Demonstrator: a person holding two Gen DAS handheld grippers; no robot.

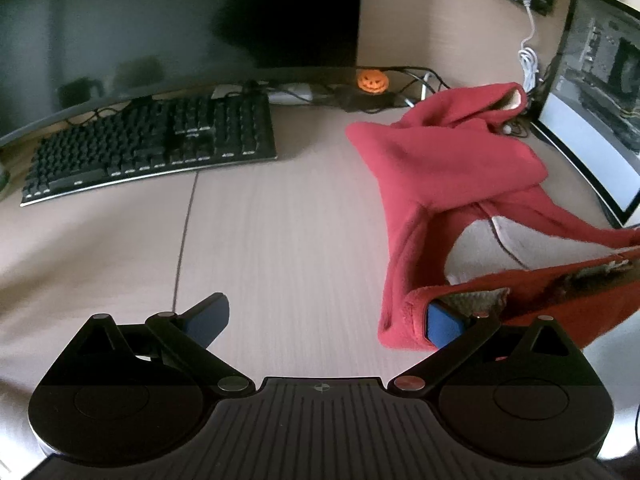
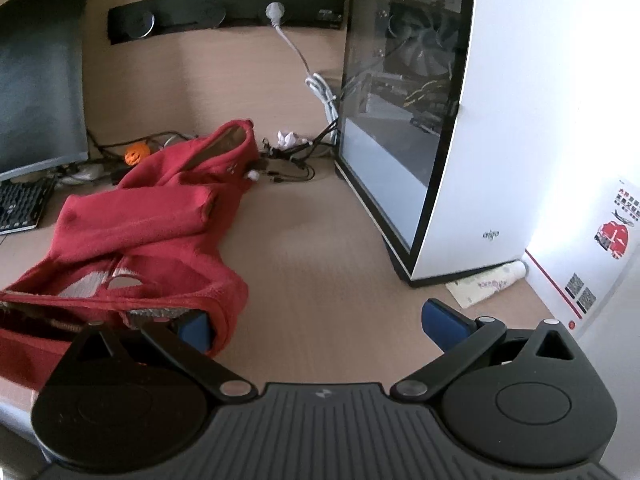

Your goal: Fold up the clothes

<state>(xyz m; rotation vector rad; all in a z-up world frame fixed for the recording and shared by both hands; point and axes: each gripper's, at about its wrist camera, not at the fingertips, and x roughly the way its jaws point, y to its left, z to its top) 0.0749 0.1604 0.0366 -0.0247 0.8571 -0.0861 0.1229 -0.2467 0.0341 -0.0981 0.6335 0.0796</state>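
Light wood-grain desk with a black keyboard at the back left and a white glass-sided PC case on the right. Both grippers sit low and spread wide: the left gripper and right gripper each have one blue pad tucked against the rumpled red fleece garment lying between them, neither clamping it.

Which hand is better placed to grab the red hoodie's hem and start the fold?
Either, about equally. Both tongs, left and right, are open with one blue pad tucked under the hoodie hem; neither is closed on it.
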